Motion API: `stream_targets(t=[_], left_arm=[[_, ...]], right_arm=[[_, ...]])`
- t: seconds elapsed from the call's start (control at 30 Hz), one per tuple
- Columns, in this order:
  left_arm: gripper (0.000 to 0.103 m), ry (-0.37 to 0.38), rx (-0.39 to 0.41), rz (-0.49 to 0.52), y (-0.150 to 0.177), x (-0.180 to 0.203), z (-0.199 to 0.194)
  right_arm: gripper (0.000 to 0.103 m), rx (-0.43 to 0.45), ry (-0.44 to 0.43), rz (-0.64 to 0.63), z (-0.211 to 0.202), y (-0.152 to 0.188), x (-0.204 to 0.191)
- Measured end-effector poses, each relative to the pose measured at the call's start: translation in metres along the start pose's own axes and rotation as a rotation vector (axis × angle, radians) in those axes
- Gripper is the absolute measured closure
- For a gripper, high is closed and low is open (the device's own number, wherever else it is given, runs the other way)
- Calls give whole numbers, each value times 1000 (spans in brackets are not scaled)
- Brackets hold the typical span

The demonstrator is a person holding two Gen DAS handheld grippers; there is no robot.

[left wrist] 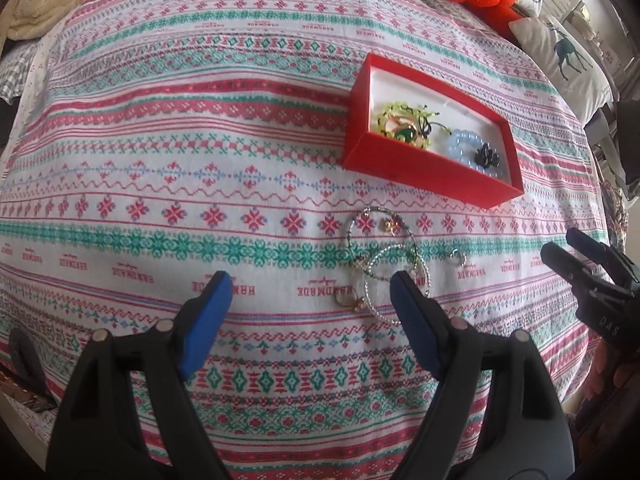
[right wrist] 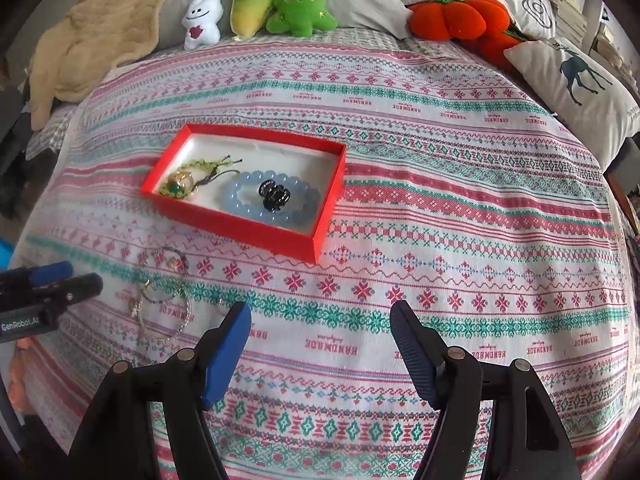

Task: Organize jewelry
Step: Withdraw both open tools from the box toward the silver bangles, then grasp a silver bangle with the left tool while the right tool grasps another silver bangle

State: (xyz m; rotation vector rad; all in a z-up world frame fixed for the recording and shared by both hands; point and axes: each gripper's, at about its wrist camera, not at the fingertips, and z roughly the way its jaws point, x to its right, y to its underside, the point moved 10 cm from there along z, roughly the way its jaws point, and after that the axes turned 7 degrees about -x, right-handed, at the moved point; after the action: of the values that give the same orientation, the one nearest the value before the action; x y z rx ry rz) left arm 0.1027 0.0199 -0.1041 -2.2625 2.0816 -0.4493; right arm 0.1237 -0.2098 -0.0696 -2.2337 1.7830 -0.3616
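bracelets (left wrist: pixel 376 264): two outside red box (left wrist: pixel 430 168)

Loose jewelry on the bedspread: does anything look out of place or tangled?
Yes. Several thin bangles and small rings lie in an overlapping cluster on the bedspread, outside the red box, which already holds a blue bead bracelet and green cord pieces. Nothing looks damaged.

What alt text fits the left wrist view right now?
The open left gripper hangs over loose bracelets and rings on a patterned cloth, holding nothing. Beyond them sits a red box with a blue bead bracelet, a green bracelet and a black clip; the right gripper shows at the right edge.
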Motion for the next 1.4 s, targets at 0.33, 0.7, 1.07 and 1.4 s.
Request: stream_targets(t=[0.33, 0.7, 1.07, 1.4], left_arm=[[44, 83, -23, -33, -8, 19, 19], [83, 60, -34, -49, -16, 29, 50], [100, 2, 15, 17, -24, 38, 44], [100, 10, 109, 56, -23, 33, -2]], right_arm=[[30, -44, -5, -44, 12, 7, -21], [30, -74, -4, -67, 23, 12, -33], [30, -109, -58, -74, 35, 10, -55], [31, -146, -149, -50, 43, 12, -84]])
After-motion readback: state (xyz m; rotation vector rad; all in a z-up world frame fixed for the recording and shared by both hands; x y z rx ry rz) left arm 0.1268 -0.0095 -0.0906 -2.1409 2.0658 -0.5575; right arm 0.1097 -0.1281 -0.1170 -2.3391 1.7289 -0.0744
